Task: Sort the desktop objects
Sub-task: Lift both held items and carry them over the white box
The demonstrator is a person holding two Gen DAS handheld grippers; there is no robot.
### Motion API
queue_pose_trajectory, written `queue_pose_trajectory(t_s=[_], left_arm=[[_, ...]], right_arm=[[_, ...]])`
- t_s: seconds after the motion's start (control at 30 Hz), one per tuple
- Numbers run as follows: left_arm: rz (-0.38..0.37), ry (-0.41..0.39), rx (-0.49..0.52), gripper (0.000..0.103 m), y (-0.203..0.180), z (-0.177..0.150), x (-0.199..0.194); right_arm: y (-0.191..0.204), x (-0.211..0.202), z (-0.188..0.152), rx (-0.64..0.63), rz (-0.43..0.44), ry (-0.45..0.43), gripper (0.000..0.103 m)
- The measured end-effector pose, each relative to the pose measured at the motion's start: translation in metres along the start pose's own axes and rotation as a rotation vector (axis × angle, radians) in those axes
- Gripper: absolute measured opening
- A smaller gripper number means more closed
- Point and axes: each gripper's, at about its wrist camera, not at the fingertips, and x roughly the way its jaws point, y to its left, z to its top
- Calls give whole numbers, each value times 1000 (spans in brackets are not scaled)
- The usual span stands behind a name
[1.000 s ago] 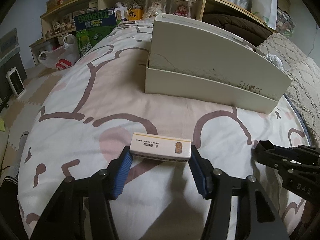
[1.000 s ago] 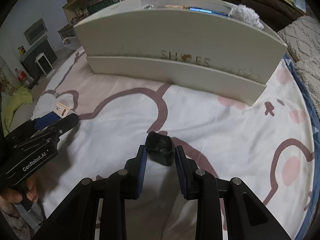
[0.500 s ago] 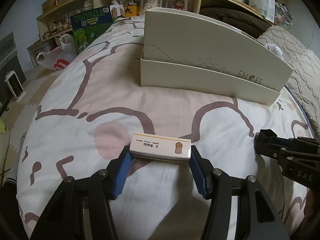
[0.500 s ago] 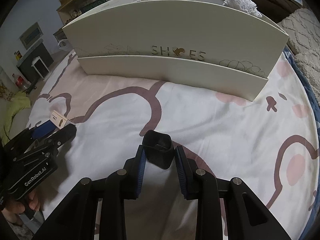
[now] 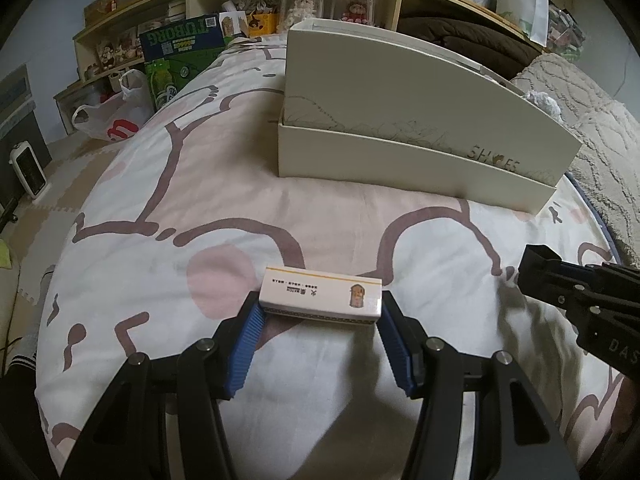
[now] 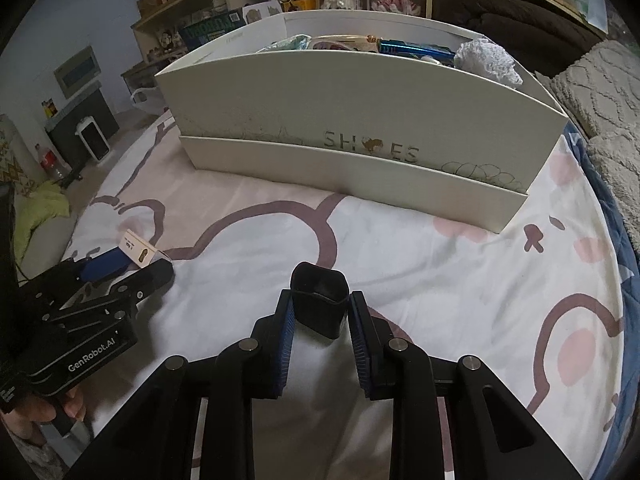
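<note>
Nearest, the left gripper (image 5: 320,316) is clamped on a white matchbox (image 5: 320,295) by its ends, and the right gripper (image 6: 320,312) pinches a small black cup (image 6: 319,304), both above the patterned bedspread (image 6: 440,264). Farther off sits the shoe box (image 6: 360,120), already cluttered inside.

The right gripper (image 6: 320,316) clamps a small black cup (image 6: 319,305) above a patterned bed (image 6: 440,264); a full cream shoebox (image 6: 360,120) stands beyond.
</note>
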Motion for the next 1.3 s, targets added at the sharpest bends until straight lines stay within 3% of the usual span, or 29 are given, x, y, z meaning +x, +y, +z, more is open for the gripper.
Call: queue_pose_trajectory(t_s=[0.57,1.3], left_arm=[[13,-2,12,57,-2,10,-20],[-71,-72,26,57,-11,29,-63]], right_arm=[[6,-34,7,-1,44,-93,28],[-10,-92,25,68,130,-241,28]])
